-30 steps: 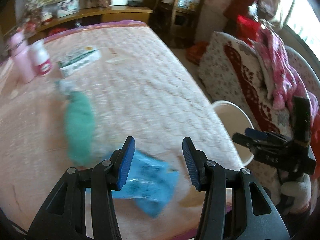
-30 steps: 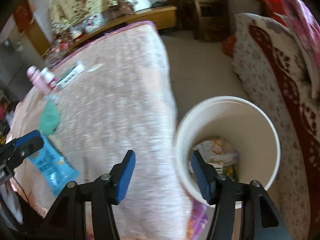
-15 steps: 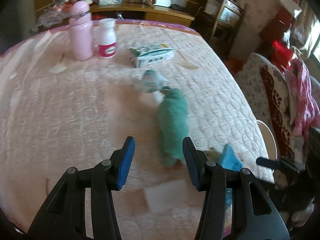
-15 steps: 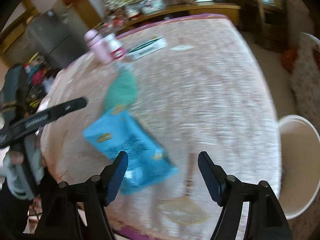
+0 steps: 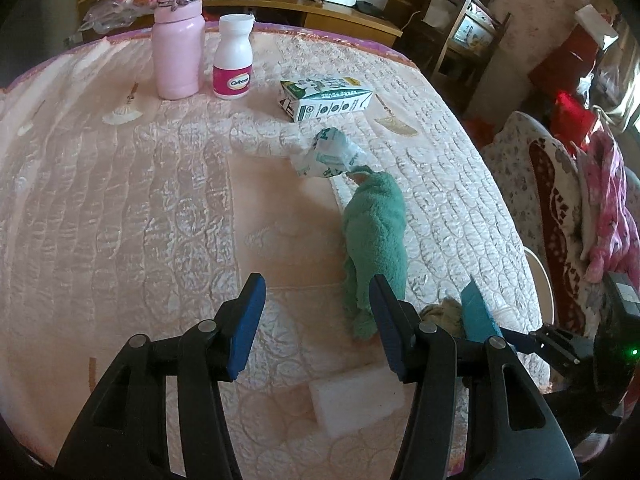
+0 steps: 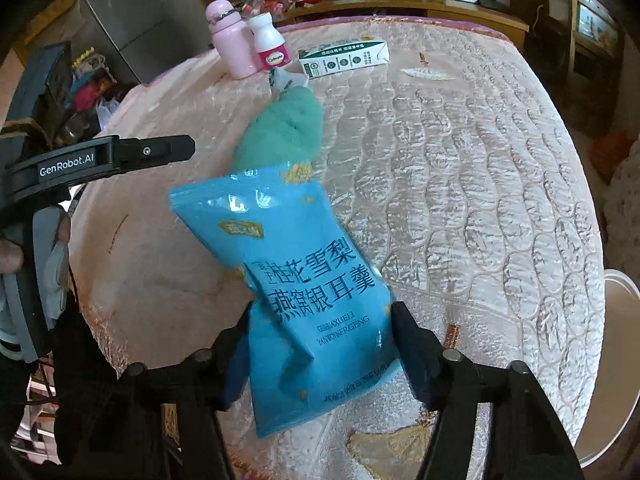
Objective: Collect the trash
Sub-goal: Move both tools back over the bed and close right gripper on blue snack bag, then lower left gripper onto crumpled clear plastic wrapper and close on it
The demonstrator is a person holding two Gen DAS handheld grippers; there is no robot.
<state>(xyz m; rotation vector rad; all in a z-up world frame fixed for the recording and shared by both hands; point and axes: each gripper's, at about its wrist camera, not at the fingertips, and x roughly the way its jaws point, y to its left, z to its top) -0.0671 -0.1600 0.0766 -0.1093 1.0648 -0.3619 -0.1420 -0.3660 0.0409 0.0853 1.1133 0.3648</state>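
My right gripper (image 6: pixel 320 344) is around the lower part of a blue snack bag (image 6: pixel 296 280), a finger at each side of it, the bag standing up off the quilted table. The bag's edge shows in the left wrist view (image 5: pixel 478 312). My left gripper (image 5: pixel 316 316) is open and empty above the table, its right finger by a green cloth (image 5: pixel 376 240). A crumpled white-green wrapper (image 5: pixel 328 154) lies past the cloth. A milk carton (image 5: pixel 326 100) lies on its side farther back. The white bin (image 6: pixel 612 360) stands off the table's right edge.
A pink bottle (image 5: pixel 178 36) and a white pill bottle (image 5: pixel 233 58) stand at the table's far side. A white square piece (image 5: pixel 356 398) lies near my left gripper. A sofa with pink clothes (image 5: pixel 608 200) is on the right. Cabinets line the back wall.
My right gripper swung from over the bin to the blue bag and now has its fingers at both sides of it. My left gripper turned left, away from the bag, toward the table's middle.
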